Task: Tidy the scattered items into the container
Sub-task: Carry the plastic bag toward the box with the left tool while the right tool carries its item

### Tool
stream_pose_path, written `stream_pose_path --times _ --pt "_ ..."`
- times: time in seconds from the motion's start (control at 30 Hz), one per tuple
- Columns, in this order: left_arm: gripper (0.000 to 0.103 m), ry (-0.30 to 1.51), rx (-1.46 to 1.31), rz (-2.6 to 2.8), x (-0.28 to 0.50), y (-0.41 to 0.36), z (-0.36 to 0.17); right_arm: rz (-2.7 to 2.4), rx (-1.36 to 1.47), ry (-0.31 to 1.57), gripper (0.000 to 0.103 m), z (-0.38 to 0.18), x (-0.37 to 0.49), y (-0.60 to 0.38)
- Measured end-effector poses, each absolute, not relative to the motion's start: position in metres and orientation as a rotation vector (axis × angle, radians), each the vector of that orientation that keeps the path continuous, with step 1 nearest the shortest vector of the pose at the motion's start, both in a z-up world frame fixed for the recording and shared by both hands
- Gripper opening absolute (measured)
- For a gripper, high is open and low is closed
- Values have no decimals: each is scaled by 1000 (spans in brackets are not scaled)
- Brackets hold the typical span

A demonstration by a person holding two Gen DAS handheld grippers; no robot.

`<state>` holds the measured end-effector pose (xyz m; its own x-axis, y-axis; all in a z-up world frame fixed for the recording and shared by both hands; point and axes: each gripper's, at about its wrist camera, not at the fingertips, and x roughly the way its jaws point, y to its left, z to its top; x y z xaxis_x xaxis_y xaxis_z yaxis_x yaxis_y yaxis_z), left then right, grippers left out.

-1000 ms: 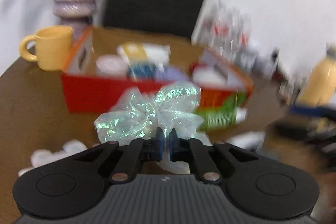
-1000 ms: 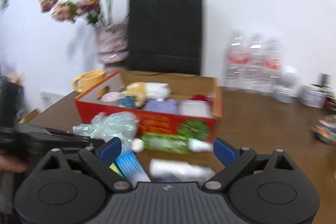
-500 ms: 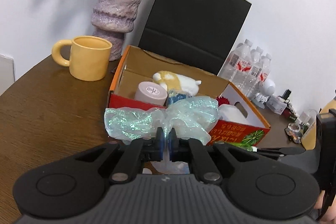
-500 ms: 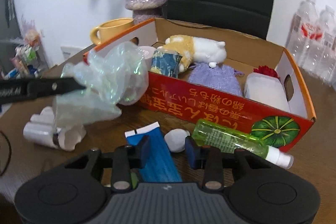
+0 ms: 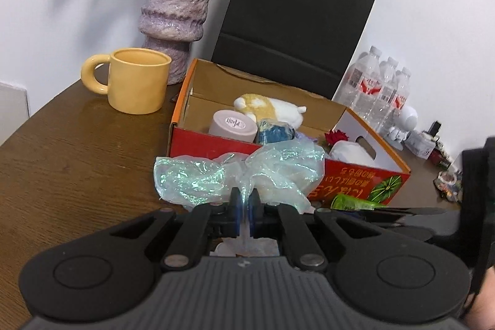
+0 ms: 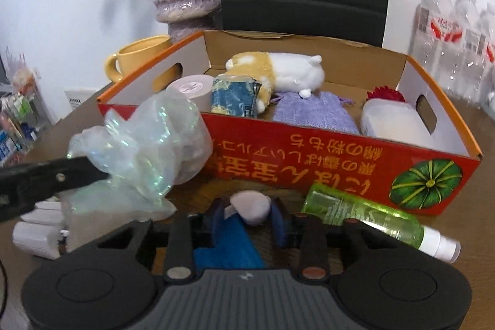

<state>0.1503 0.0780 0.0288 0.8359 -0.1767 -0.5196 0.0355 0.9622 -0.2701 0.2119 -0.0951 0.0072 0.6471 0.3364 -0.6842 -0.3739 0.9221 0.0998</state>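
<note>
My left gripper [image 5: 246, 206] is shut on a crumpled iridescent plastic wrap [image 5: 247, 172], held up just in front of the red cardboard box [image 5: 213, 146]. From the right wrist view the same wrap [image 6: 148, 144] hangs off the left fingers [image 6: 74, 172]. My right gripper [image 6: 247, 217] is low over the table, its jaws closing on a pale oval lump [image 6: 250, 201] with the pads at its sides. A blue tube [image 6: 229, 252] lies under the gripper. A green spray bottle [image 6: 365, 215] lies against the box front.
The box holds a plush toy [image 6: 278, 70], a pink roll [image 6: 191, 90], a blue pouch, a purple pouch and a white tub. Small white cylinders [image 6: 34, 237] lie at the near left. A yellow mug [image 5: 136, 81], vase [image 5: 176, 11], black bag and water bottles [image 5: 380, 88] stand behind.
The right gripper dropped forward towards the table and its wide-open jaws closed around the pale lump. The left gripper kept the wrap and barely shifted.
</note>
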Motion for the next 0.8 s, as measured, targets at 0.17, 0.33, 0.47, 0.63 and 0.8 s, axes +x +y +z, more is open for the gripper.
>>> stream_pose_path --times 0.17,0.33,0.47,0.63,0.8 --pt "6 568 -229 -95 149 75 28 419 -31 749 22 8 208 -106" --pt "6 552 -237 -83 147 78 30 422 -88 723 36 11 210 -93" --pt "6 561 -228 -67 149 79 29 391 -108 731 31 6 219 -82" --pt "6 561 -229 -66 149 79 29 407 -105 726 24 5 216 -83" --pt "6 559 -234 -62 149 81 29 396 -97 693 24 12 208 -88"
